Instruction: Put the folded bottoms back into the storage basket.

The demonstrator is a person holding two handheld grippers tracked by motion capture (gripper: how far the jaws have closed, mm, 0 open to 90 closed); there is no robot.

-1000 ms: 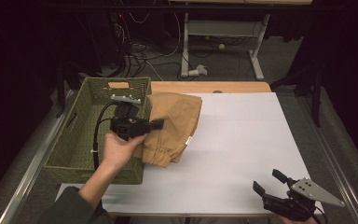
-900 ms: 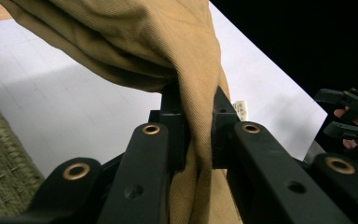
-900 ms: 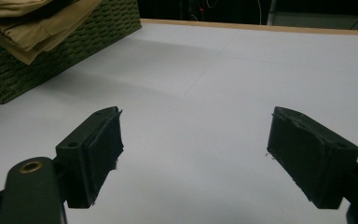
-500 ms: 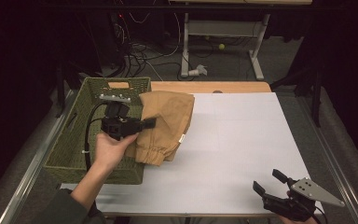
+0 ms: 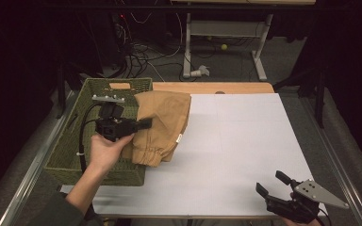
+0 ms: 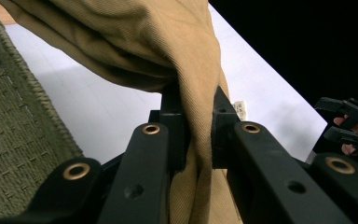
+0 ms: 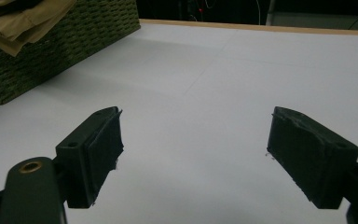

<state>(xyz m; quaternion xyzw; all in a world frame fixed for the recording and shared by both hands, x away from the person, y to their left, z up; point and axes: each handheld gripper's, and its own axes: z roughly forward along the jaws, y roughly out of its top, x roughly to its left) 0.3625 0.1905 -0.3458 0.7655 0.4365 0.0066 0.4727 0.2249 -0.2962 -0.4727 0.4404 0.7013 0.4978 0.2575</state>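
Observation:
A tan folded garment [image 5: 162,125] hangs half over the right rim of a green woven basket [image 5: 78,150] and half over the white table [image 5: 235,146]. My left gripper [image 5: 143,124] is shut on a fold of that garment [image 6: 186,60], held above the basket's right edge; the cloth is pinched between its jaws in the left gripper view. My right gripper [image 5: 272,184] stands open near the table's front right corner, low over the bare white surface, with nothing between its pads [image 7: 103,149].
The basket [image 7: 51,42] occupies the table's left side and its near wall rises above the surface. A wooden strip [image 5: 212,88] runs along the table's far edge. Cables and a desk frame [image 5: 221,42] lie on the floor beyond.
My left gripper has carried the garment leftward and a little farther back, so more of it lies over the basket. The right gripper has stayed still.

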